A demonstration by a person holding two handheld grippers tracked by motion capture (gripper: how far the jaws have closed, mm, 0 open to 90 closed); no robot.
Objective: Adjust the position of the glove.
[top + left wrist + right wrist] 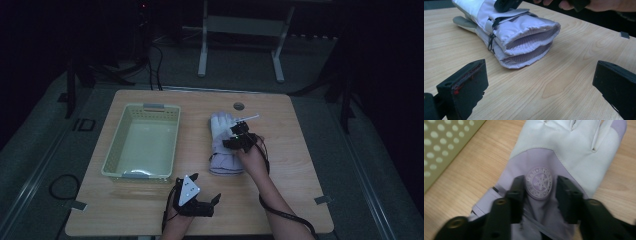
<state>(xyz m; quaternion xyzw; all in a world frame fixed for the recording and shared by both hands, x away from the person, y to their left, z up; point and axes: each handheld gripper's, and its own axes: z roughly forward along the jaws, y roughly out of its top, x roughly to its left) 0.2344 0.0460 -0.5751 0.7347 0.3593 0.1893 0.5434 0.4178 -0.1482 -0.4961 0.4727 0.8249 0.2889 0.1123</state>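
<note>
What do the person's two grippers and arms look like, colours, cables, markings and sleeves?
Both grippers are black, each with two blocky jaws. The left gripper carries a grey three-cornered plate with small dark dots on top, and its jaw pads show red specks. The right gripper trails a black cable along the forearm. Both forearms are bare, with no sleeves.

We see a wooden counter [295, 165]; on it lie a pale basket [143, 142] at nine o'clock and stacked lilac gloves [223, 145] near centre.
</note>
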